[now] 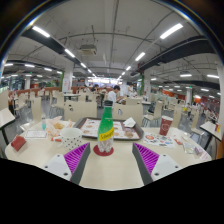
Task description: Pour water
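Strip lights are seen over a wide hall of tables. On the pale table (110,170), a green bottle (105,133) stands upright between the spread fingers of the gripper (111,160), gaps visible on both sides.

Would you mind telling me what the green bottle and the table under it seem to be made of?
Green bottle: probably clear-tinted plastic, glossy, since light shows through its body, with a red-and-white printed label. It stands between the open jaws of the gripper. Table: looks like a smooth, pale laminate or wood top with a matte finish.
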